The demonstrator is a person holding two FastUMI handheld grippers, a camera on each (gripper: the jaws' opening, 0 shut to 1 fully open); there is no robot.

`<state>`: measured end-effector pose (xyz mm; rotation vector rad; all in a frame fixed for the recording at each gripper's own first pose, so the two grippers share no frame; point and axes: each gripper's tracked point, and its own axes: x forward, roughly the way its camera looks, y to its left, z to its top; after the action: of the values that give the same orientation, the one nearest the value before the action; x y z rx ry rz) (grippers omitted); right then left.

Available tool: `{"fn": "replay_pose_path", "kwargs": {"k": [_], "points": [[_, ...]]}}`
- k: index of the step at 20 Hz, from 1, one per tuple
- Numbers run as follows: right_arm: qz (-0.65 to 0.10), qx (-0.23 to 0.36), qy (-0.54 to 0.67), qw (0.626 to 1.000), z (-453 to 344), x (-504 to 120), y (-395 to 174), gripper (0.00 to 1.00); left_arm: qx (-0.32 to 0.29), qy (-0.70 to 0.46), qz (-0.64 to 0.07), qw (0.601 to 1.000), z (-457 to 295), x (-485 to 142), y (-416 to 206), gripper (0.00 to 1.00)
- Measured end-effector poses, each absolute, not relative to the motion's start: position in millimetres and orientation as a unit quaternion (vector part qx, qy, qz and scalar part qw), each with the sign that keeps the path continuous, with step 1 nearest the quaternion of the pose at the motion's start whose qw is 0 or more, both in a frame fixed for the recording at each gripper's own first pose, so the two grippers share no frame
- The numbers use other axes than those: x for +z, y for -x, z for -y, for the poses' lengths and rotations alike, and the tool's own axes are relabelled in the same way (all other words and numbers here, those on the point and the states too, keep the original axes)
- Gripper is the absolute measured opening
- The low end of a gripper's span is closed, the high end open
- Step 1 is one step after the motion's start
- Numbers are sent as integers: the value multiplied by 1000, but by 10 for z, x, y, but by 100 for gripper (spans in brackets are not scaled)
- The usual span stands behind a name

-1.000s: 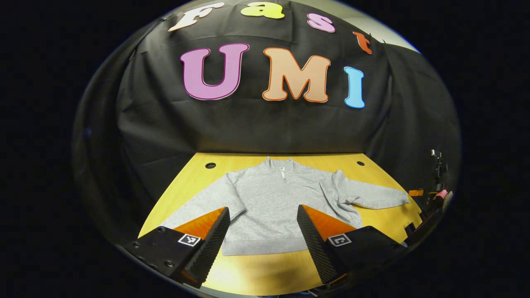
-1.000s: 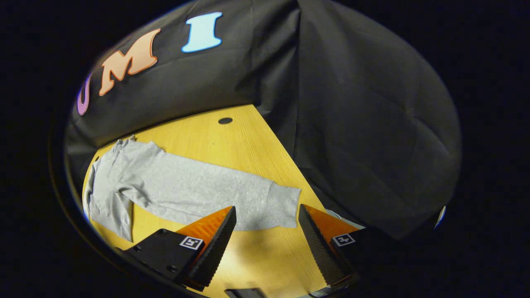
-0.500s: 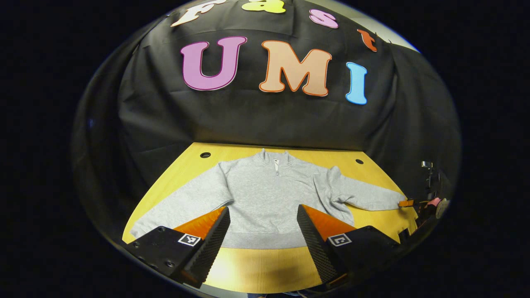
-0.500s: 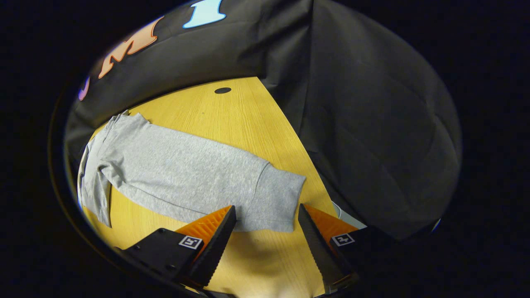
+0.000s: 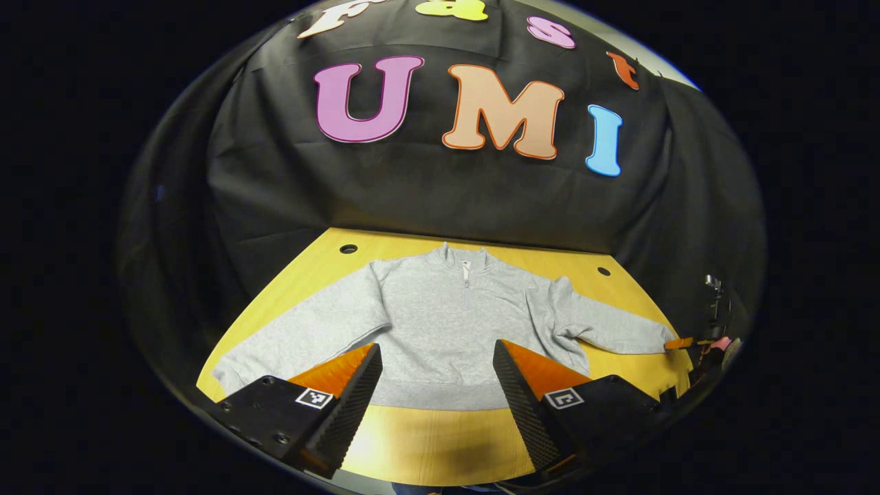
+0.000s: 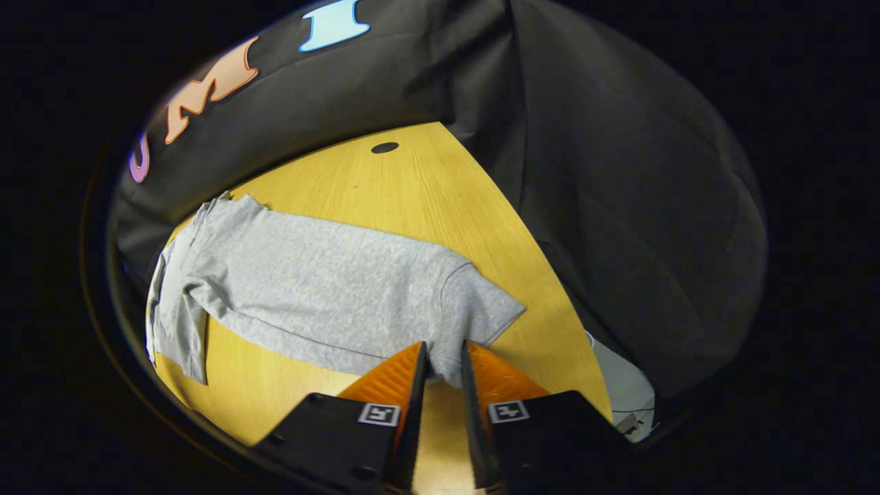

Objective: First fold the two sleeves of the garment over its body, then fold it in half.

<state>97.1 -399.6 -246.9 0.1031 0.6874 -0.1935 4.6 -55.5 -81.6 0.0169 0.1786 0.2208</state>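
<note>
A grey zip-neck sweatshirt (image 5: 447, 323) lies flat, front up, on the yellow wooden table (image 5: 426, 440), with both sleeves spread out to the sides. My left gripper (image 5: 434, 361) hovers open above the hem at the near edge, with nothing between its fingers. In the right gripper view the right sleeve (image 6: 323, 289) runs toward the camera. My right gripper (image 6: 443, 361) is shut on the sleeve cuff (image 6: 485, 309), and the cloth bunches between the fingers. In the left gripper view the right gripper (image 5: 680, 342) shows small at the end of that sleeve.
The table has round holes near its back corners (image 5: 348, 248) (image 5: 603, 271) (image 6: 384, 147). Black cloth walls close in behind and on both sides. The table's right edge (image 6: 550, 275) runs just past the cuff. Bare wood lies in front of the hem.
My right gripper moved forward onto the cuff and shut on it, puckering the cloth. My left gripper stayed open; its view shifted slightly, now showing the whole left sleeve.
</note>
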Motion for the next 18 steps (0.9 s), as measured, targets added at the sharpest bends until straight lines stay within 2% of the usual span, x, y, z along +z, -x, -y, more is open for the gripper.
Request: {"fn": "replay_pose_path", "kwargs": {"k": [1, 9, 18], "points": [[-339, -93, -48, 935, 3990, -2497, -980, 21, 111, -9, -88, 990, 544, -824, -38, 95], [-307, -106, -67, 943, 3873, -2221, -851, 21, 89, -12, -90, 992, 487, -834, -50, 95], [-236, -121, -80, 961, 3131, -1484, -658, 19, 45, 8, -85, 995, -46, -808, 90, 95]]}}
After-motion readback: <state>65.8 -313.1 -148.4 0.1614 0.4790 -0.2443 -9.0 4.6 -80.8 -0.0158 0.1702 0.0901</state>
